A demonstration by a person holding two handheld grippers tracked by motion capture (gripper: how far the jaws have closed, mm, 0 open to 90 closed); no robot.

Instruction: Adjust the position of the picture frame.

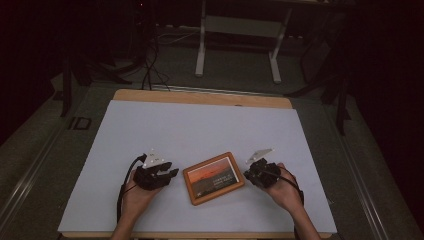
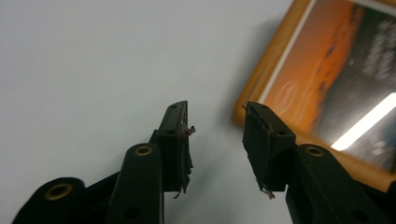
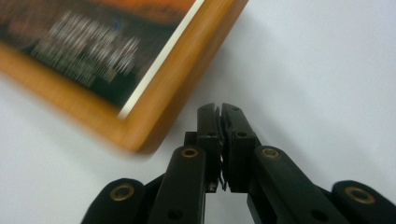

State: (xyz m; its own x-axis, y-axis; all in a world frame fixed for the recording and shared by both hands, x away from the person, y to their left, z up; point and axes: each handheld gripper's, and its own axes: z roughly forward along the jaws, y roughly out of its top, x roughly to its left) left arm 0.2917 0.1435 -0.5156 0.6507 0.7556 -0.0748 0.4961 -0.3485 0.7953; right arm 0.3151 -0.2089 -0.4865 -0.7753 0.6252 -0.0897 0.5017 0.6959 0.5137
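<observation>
While flanking the framed picture (image 1: pixel 213 178), left gripper (image 2: pixel 215 140) parted and empty, right gripper (image 3: pixel 221 140) closed, empty.

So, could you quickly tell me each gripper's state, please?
Left gripper: open, empty, beside the orange wooden picture frame.
Right gripper: shut, empty.
</observation>
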